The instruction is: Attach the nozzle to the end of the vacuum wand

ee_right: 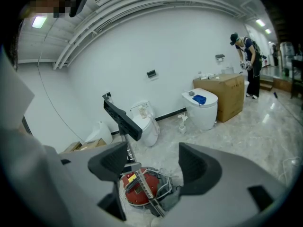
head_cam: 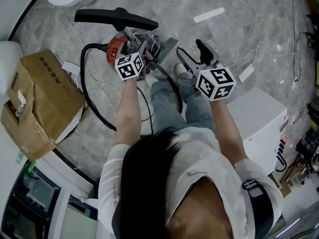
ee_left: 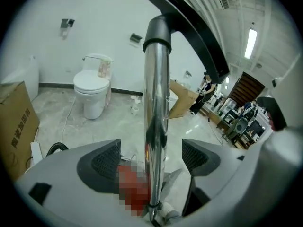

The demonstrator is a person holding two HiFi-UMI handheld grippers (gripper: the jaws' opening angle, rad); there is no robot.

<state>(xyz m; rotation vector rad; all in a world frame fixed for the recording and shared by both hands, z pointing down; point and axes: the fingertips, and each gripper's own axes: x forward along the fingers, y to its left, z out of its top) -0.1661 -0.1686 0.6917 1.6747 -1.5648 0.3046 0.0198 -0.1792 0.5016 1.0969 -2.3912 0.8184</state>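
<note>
Where marble floor (head_cam: 224,34) meets wall (ee_right: 180,46), toilets (ee_right: 201,105) stand.

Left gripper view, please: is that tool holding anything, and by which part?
Nothing is held: the left tool is open, the vacuum wand standing between its jaws, untouched.

Only illegible dark Chinese print on the side of the cardboard box (ee_left: 16,122)

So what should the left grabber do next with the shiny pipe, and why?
Probably ease the left gripper back off the wand. Its jaws stand apart on either side of it without touching, and the black nozzle already looks seated on the wand's end, so nothing seems left to hold.
</note>
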